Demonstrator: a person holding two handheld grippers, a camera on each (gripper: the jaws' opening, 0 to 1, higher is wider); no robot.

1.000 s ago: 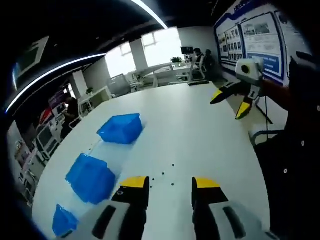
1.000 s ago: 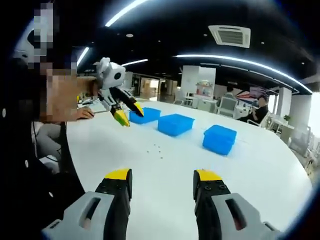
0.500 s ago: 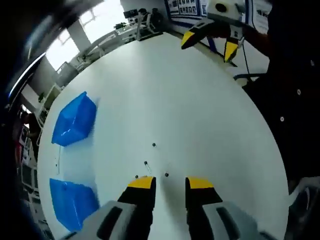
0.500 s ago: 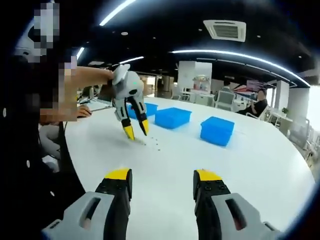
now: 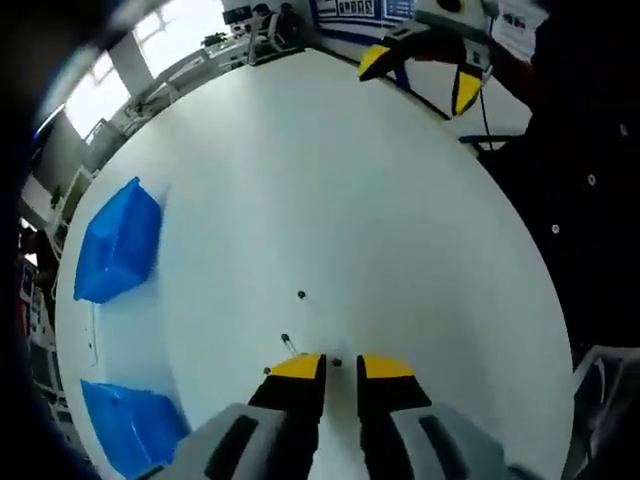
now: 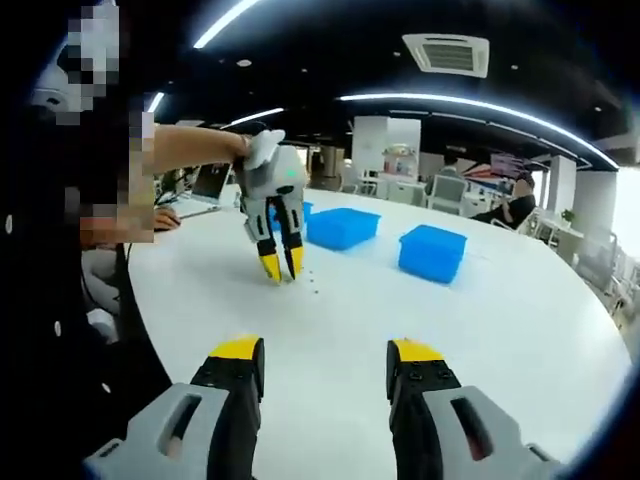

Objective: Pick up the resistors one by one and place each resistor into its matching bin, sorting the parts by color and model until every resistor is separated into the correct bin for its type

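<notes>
Left gripper view: left gripper now narrower, nearer resistors.

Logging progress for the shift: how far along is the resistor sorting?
Barely started. Loose resistors lie on the white table. The left gripper, nearly closed, is down around one; whether it grips it is unclear. The right gripper hangs open. Blue bins wait.
</notes>
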